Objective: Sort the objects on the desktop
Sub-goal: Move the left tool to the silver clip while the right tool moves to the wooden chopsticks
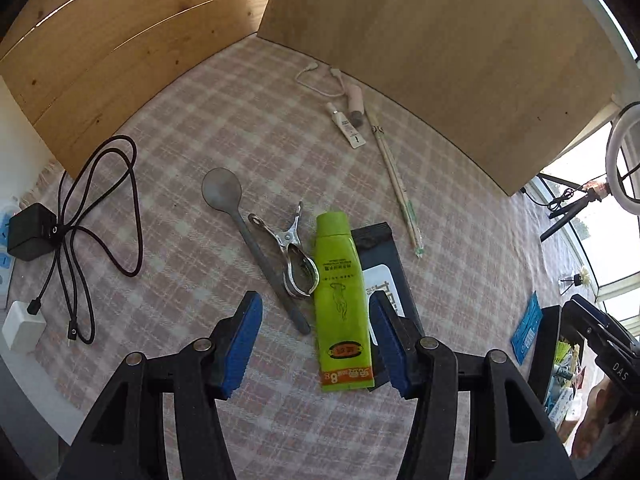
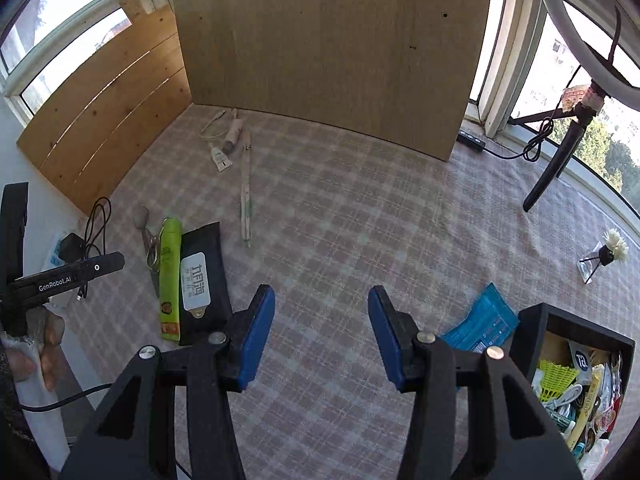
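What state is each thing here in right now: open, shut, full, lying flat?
Left hand-held gripper: open, empty.
Right hand-held gripper: open, empty.
Green tube: lying flat, capped.
Wipes pack: flat, flap shut.
Clip: lying shut, beside spoon.
Box: open, crammed.
Chopsticks: wrapped.
Blue sachet: flat, beside box.

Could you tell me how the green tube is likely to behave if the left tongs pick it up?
The green tube looks flattened and creased, so it will probably squash rather than stay stiff. It lies flat, so rolling seems unlikely. Its glossy skin might slip between the open left tongs, and lifting could nudge the clip beside it.
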`<state>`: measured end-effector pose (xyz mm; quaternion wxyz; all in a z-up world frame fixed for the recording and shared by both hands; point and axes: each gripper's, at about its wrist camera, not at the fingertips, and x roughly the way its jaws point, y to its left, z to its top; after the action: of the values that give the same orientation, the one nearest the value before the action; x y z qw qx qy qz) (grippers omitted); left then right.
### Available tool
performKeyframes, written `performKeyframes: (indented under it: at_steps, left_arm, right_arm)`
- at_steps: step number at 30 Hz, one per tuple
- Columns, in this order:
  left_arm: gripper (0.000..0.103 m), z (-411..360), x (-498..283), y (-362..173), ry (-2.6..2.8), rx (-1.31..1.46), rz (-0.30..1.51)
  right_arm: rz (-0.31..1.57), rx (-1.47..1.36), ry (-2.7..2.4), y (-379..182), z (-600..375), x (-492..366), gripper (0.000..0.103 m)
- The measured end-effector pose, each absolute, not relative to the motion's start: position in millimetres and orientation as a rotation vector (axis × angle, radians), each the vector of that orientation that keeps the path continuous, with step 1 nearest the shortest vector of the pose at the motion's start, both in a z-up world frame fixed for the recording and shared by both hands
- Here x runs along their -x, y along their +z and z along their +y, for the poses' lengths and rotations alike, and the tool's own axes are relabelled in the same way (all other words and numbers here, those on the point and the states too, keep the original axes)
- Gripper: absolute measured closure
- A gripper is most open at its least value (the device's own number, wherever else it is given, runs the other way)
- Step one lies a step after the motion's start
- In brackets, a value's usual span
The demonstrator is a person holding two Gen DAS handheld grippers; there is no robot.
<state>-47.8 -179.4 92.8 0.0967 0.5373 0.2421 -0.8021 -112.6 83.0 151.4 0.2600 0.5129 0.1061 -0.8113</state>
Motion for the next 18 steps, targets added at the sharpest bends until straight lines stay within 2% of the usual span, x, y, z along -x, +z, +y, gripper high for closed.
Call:
performKeyframes:
  at_steps: [8, 15, 18]
  left_arm:
    - [0.052, -228, 65, 55, -2.21, -1.578, 0.862]
    - [0.052, -233, 87, 30, -2.144, -1.598, 0.863]
    - [0.058, -236, 92, 24, -2.131, -1.602, 0.843]
  right_arm:
    - [0.379, -1.446, -2.069, 111, -3, 158, 0.055]
    - [0.431, -1.491, -1.999, 79, -59, 188, 0.055]
    - [0.441, -1.507, -1.991, 69, -72, 198, 0.056]
